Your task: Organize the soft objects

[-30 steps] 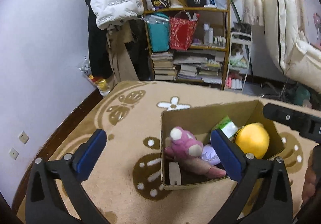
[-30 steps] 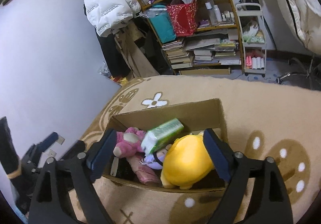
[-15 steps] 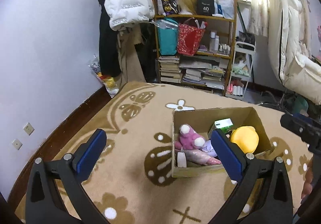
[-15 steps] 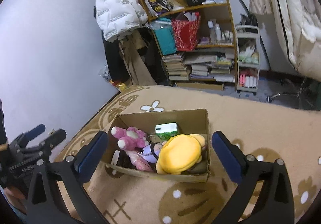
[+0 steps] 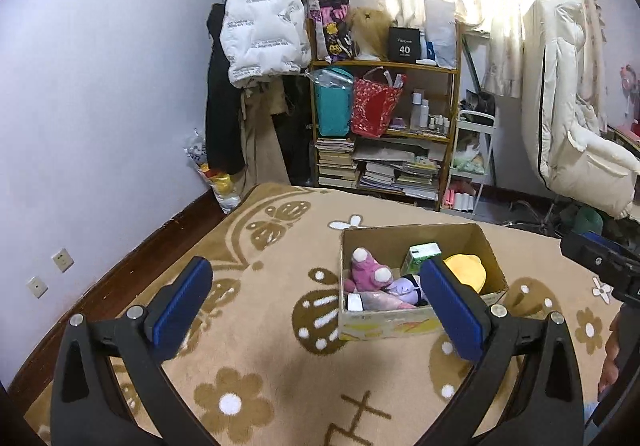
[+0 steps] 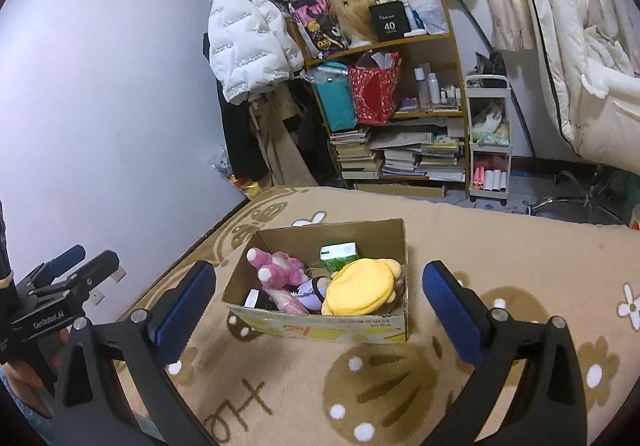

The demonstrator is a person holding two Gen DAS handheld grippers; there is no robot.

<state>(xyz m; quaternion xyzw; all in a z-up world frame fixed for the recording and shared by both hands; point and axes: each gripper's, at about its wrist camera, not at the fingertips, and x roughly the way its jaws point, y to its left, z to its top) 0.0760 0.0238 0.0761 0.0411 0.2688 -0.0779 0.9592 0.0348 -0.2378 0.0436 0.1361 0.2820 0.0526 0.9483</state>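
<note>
An open cardboard box (image 5: 404, 326) (image 6: 320, 326) sits on the beige patterned carpet. Inside lie a pink plush (image 5: 366, 272) (image 6: 278, 266), a yellow plush (image 5: 470, 272) (image 6: 360, 290), a green tissue pack (image 5: 420, 256) (image 6: 338, 254) and a purple doll (image 5: 404, 286) (image 6: 308, 292). My left gripper (image 5: 320, 306) is open and empty, raised well back from the box. My right gripper (image 6: 320, 310) is open and empty, also raised back from it. The left gripper also shows at the left edge of the right wrist view (image 6: 64, 286).
A wooden shelf (image 5: 384, 126) with bags, books and bottles stands at the back wall. Coats (image 5: 260, 42) hang beside it. A small white cart (image 6: 488, 142) and a white padded chair (image 5: 572, 110) are at the right. Carpet (image 5: 260, 326) surrounds the box.
Both grippers have pulled up and back from the box, which looks smaller and farther now. Both stay open and empty. The box contents have not moved.
</note>
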